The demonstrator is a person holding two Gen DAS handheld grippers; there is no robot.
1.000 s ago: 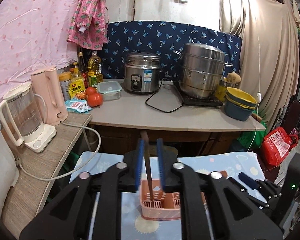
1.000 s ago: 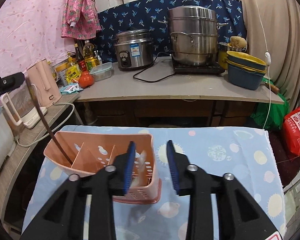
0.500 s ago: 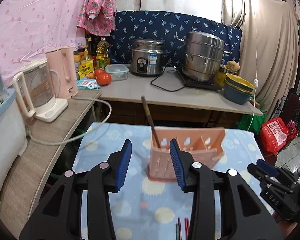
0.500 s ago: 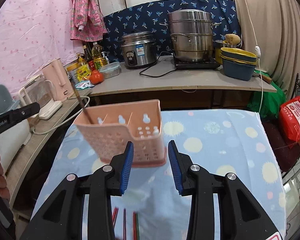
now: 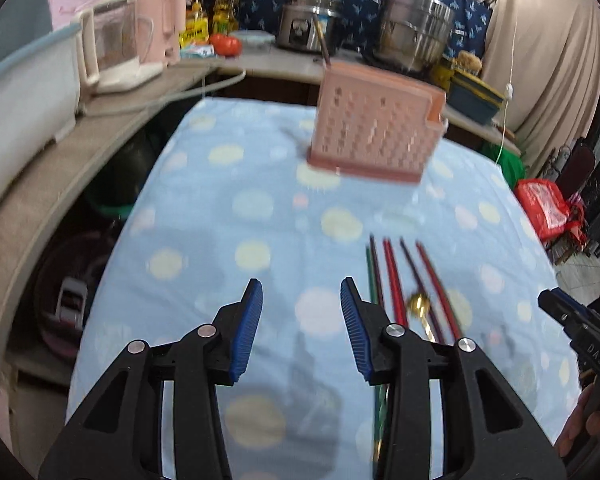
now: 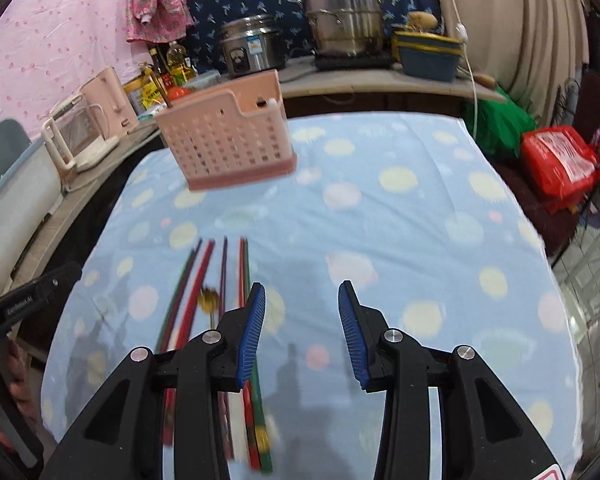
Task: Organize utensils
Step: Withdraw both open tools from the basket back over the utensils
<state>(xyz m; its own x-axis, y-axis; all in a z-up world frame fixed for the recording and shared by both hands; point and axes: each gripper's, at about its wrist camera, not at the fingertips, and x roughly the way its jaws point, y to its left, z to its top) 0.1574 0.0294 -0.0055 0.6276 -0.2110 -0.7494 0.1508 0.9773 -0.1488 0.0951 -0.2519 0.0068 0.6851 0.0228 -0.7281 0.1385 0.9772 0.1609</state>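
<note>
The utensil caddy [image 6: 230, 136] stands on the tabletop [image 6: 400, 216]; chopsticks [image 6: 204, 280] lie before it, one chopstick [image 5: 322, 46] in it.

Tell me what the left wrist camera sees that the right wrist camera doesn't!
Only the left wrist view shows the left tongs up close, open and empty, and the dark stuff under the side counter.

Only the right wrist view shows the right tongs up close, open and empty, and the pink garment hanging on the wall.

Both show the pink utensil basket with one chopstick in it, the loose chopsticks and gold spoon on the spotted blue cloth.
</note>
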